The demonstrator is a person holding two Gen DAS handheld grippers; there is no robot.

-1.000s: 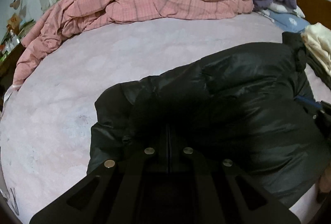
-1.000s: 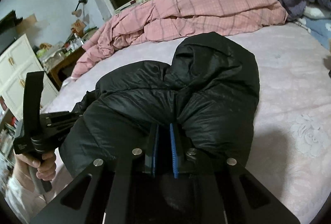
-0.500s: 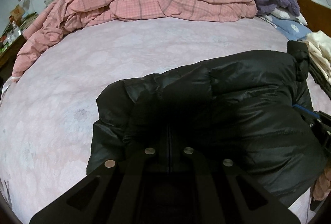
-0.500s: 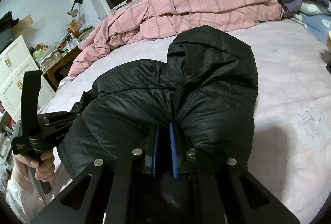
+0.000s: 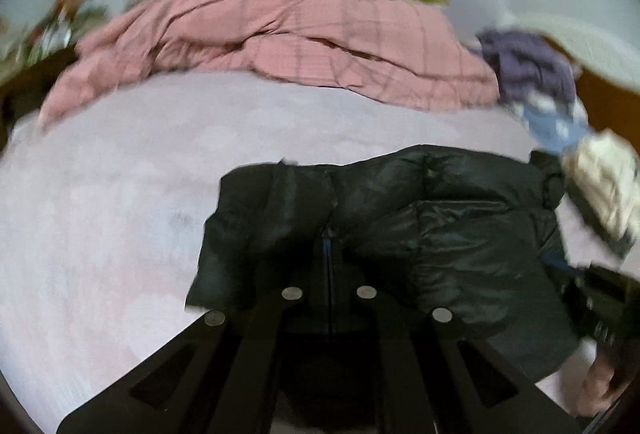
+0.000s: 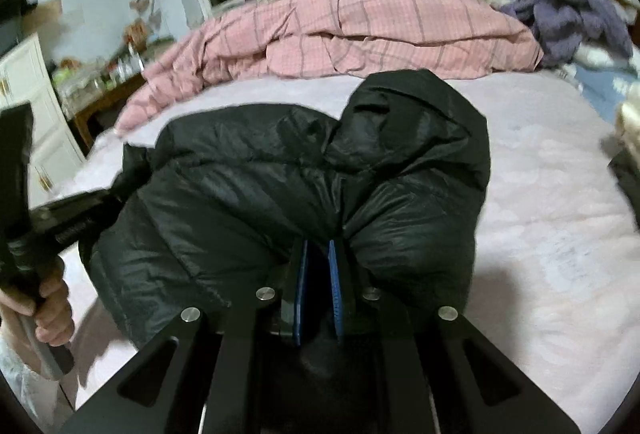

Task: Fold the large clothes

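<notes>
A black puffer jacket [image 5: 460, 234] lies bunched on the pink bed sheet [image 5: 100, 213]. My left gripper [image 5: 328, 238] is shut on the jacket's near edge, and the fabric puckers at its tips. In the right wrist view the jacket [image 6: 260, 193] shows its hood [image 6: 420, 121] at the far right. My right gripper [image 6: 320, 250] is shut on a fold of the jacket, pinched between its blue pads [image 6: 334, 286]. A hand [image 6: 52, 310] holds the left gripper's handle [image 6: 20, 218] at the jacket's left end, where its tips are hidden in the fabric.
A rumpled pink plaid quilt [image 6: 360, 25] runs along the far side of the bed. A purple blanket [image 6: 572, 17] and a stack of folded clothes [image 5: 604, 185] sit at the right. A white cabinet [image 6: 32, 113] and a cluttered wooden table [image 6: 104, 85] stand left of the bed.
Both grippers have risen a little with the jacket still in them. The left view has swung and rolled, now blurred, showing more curtain and the jacket's edge pulled up.
</notes>
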